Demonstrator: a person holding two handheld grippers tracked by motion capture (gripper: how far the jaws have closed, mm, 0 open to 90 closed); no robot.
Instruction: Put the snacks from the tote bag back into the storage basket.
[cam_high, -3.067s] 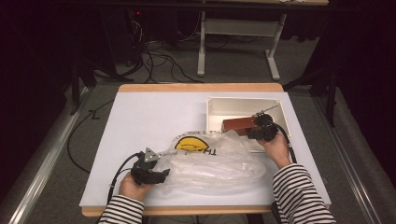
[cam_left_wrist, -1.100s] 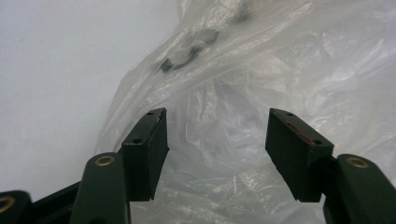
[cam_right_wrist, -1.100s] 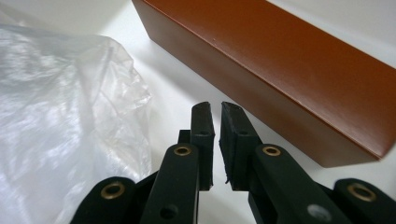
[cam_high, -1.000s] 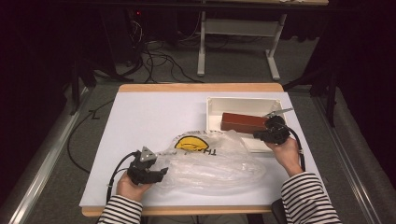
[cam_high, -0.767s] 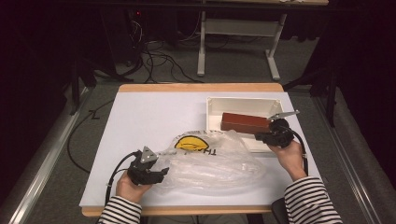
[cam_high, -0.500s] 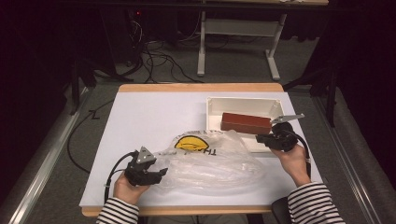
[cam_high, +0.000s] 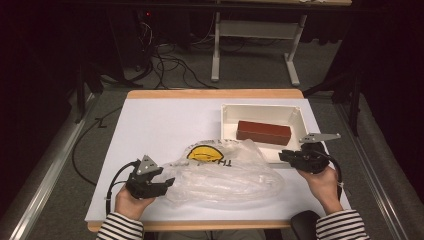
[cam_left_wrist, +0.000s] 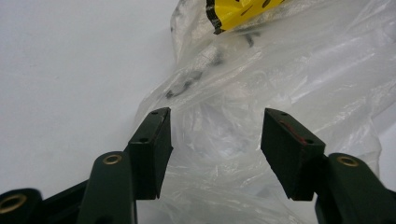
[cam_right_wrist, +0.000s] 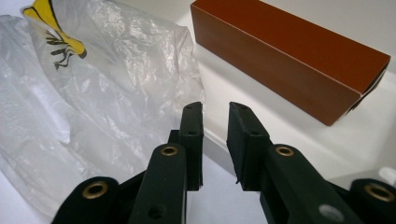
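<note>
The left gripper (cam_high: 167, 182) is hovering open at the plastic bag (cam_high: 227, 175); the right gripper (cam_high: 282, 155), slightly parted and empty, should be pinching the bag's edge beside the tray (cam_high: 227, 120).

I can't read the dark print on the plastic bag (cam_high: 227, 175); its yellow patch (cam_left_wrist: 238, 10) is cut off at the top edge of my left gripper view. The brown box (cam_right_wrist: 289, 56) hides the tray (cam_high: 227, 117) floor beneath it.
</note>
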